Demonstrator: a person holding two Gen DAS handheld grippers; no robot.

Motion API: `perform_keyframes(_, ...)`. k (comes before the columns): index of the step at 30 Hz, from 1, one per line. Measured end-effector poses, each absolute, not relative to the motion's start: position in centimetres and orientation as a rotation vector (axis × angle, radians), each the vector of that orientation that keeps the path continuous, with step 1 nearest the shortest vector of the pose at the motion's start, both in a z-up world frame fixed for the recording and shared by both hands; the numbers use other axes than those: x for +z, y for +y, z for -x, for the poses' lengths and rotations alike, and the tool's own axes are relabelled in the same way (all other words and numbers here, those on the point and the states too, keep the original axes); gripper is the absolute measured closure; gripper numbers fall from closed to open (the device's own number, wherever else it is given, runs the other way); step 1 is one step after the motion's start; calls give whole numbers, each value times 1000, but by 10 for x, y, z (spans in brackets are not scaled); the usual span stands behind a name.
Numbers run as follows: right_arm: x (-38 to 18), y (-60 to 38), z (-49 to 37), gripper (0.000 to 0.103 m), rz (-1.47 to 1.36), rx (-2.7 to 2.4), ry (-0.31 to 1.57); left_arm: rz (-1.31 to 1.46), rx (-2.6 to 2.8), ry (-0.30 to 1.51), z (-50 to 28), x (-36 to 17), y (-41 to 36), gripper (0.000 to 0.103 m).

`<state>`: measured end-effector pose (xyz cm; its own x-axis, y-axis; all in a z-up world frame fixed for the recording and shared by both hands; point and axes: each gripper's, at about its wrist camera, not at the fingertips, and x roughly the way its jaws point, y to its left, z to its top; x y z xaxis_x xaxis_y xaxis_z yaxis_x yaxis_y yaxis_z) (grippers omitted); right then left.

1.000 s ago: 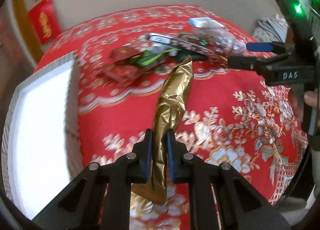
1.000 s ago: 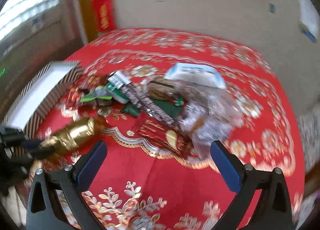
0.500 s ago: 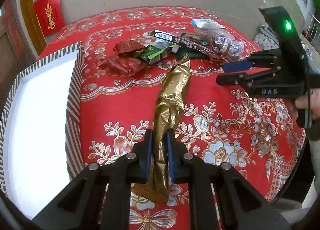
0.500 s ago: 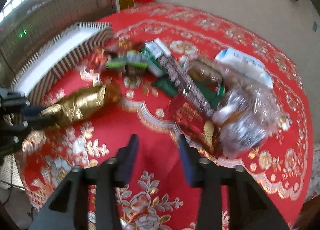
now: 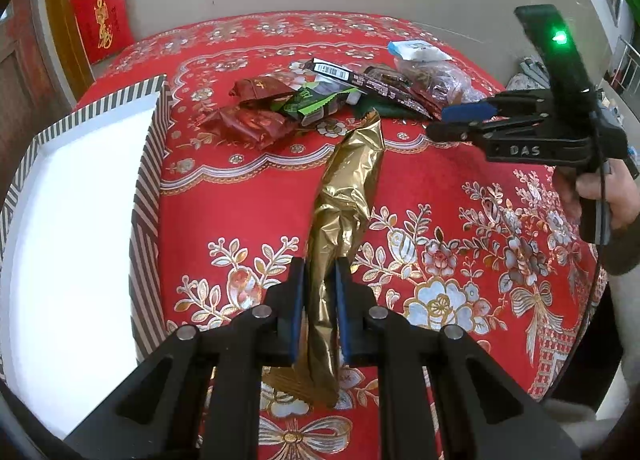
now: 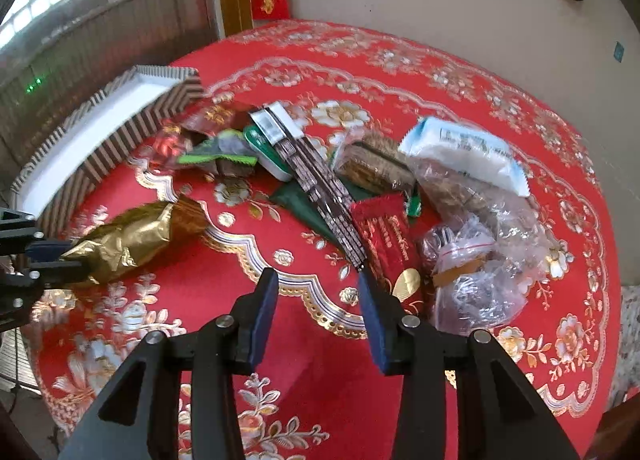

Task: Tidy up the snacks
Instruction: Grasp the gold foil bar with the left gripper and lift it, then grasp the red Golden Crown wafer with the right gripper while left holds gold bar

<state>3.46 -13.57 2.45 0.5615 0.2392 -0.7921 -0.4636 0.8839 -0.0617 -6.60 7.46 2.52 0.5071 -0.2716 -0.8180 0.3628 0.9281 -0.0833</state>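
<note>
The left hand-held gripper point(image 5: 320, 292) is clamped on the near end of a long gold foil packet point(image 5: 348, 195), which is held above the red flowered table point(image 5: 460, 187). The right hand-held gripper point(image 6: 316, 300) has nothing between its blue pads and its jaws are opening, just short of a red wrapped bar point(image 6: 386, 244) at the near edge of the snack pile point(image 6: 360, 175). A striped white tray point(image 5: 76, 219) sits at the table's left side
</note>
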Motion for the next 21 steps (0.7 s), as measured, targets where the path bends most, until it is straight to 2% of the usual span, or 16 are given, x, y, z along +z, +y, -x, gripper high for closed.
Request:
perform_keyframes(2,24,-140,-40,50,262,413,897,-108,-383,965,67,25,74,86)
perform_keyframes(15,9,-154,-79,50,208,407,984,-107,-384,967,70,26,73,86)
perform_keyframes(17,6,-154,-75,58,203,409,975,-104,-387,968,71,26,73,86)
perform_keyframes(19,3,-155,-69,73,195,403,977,-106,-386,966,71,25,74,86)
perform_keyframes(21,-1,-159,-60,74,172,378,979,-111,-383,965,71,26,72,86)
